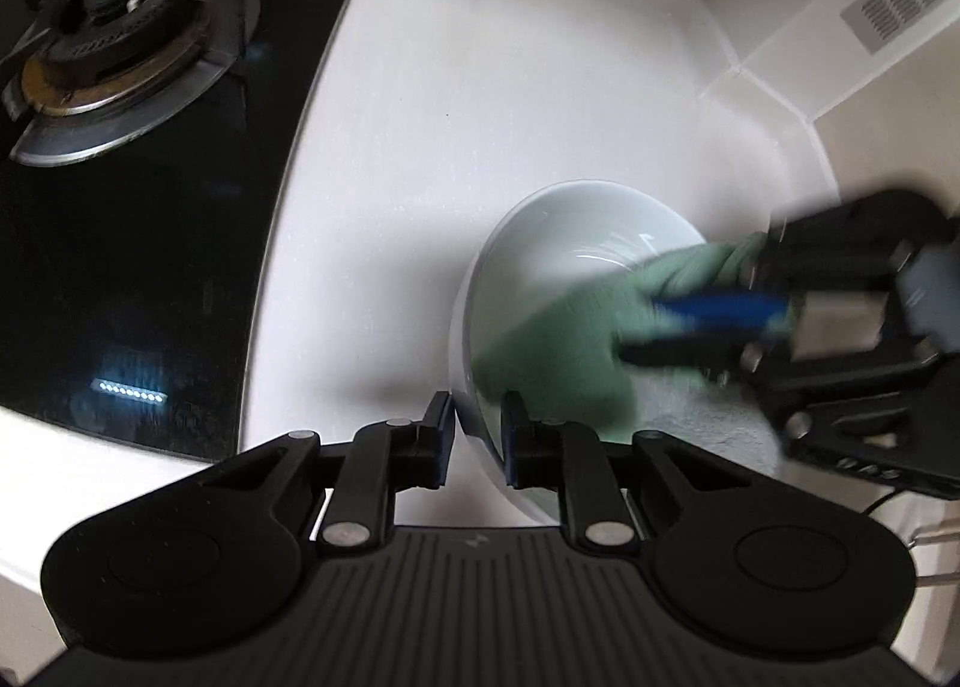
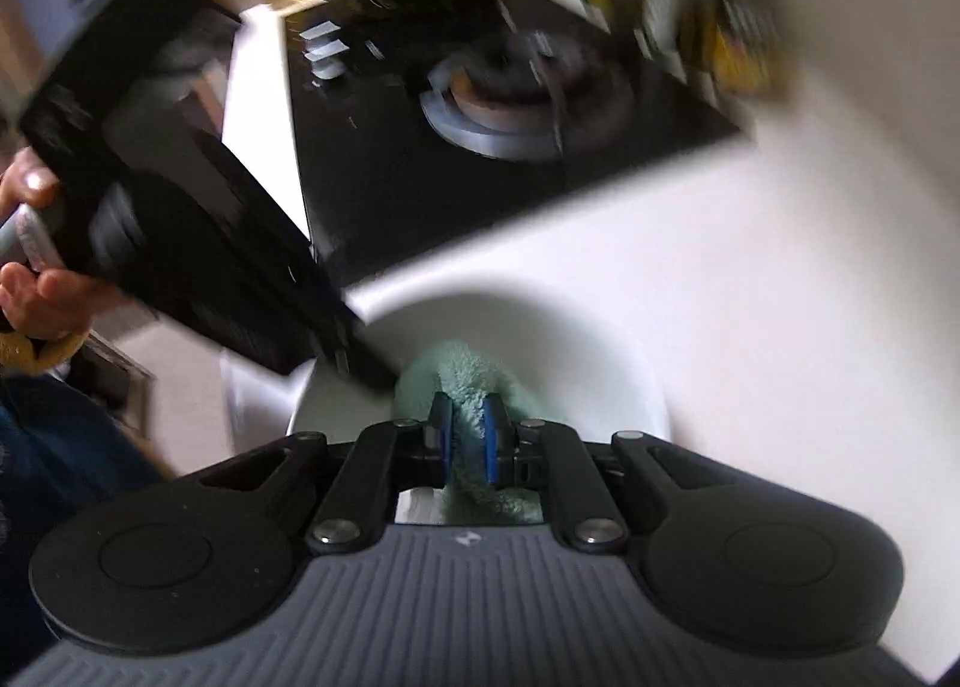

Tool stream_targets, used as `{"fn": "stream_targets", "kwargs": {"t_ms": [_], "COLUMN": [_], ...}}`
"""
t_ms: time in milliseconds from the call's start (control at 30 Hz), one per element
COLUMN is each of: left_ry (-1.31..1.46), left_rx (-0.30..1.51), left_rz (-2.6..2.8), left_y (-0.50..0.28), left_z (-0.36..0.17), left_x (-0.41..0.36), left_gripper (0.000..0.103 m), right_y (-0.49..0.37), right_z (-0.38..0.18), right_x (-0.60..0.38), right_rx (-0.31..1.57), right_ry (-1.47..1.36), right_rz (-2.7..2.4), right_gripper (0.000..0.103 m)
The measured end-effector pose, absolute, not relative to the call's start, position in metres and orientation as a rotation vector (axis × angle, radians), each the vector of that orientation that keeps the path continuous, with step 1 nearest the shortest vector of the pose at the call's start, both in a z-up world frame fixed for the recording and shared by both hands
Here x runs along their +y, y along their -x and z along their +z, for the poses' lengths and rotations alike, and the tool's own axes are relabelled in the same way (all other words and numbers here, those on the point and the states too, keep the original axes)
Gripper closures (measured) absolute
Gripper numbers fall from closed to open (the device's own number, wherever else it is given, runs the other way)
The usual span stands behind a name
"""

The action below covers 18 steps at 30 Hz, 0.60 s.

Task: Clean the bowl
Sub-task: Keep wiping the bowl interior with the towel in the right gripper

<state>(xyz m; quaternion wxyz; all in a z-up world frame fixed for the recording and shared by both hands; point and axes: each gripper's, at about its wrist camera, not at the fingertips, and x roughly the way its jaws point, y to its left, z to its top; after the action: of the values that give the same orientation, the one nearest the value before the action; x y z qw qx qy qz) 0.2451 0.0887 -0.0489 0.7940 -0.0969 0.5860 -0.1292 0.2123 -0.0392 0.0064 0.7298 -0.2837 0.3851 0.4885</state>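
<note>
White kitchen counter (image 1: 510, 87) beside black gas hob (image 1: 150, 195), white bowl (image 1: 558, 231) near the corner, left gripper (image 1: 477, 429) clamped on its rim, right gripper (image 2: 467, 435) pinching green cloth (image 2: 474, 375) inside the bowl

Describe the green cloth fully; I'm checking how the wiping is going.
The green cloth looks like soft, fluffy terry. It is bunched, and the right gripper is shut on a fold of it. Its loose part drapes inside the white bowl, against the inner wall. The left gripper straddles the bowl's rim beside it.
</note>
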Motion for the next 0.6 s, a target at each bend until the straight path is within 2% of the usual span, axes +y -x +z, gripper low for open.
{"fn": "stream_targets", "kwargs": {"t_ms": [200,367,600], "left_ry": [0.003,-0.057,-0.044], "left_rx": [1.216,1.184,1.148], "left_rz": [-0.289,-0.289,-0.268], "left_y": [-0.253,-0.254,-0.255], "left_z": [-0.050,-0.049,-0.050], "left_x": [0.068,0.063,0.061], "left_gripper": [0.092,0.094,0.095], "right_y": [-0.199,-0.200,-0.200], "right_z": [-0.010,-0.020,-0.023], "right_x": [-0.006,0.000,-0.014], "right_rx": [0.468,0.424,0.472], "right_ry": [1.020,1.155,1.245], "right_rz": [1.139,1.125,1.023], "right_gripper": [0.095,0.095,0.095]}}
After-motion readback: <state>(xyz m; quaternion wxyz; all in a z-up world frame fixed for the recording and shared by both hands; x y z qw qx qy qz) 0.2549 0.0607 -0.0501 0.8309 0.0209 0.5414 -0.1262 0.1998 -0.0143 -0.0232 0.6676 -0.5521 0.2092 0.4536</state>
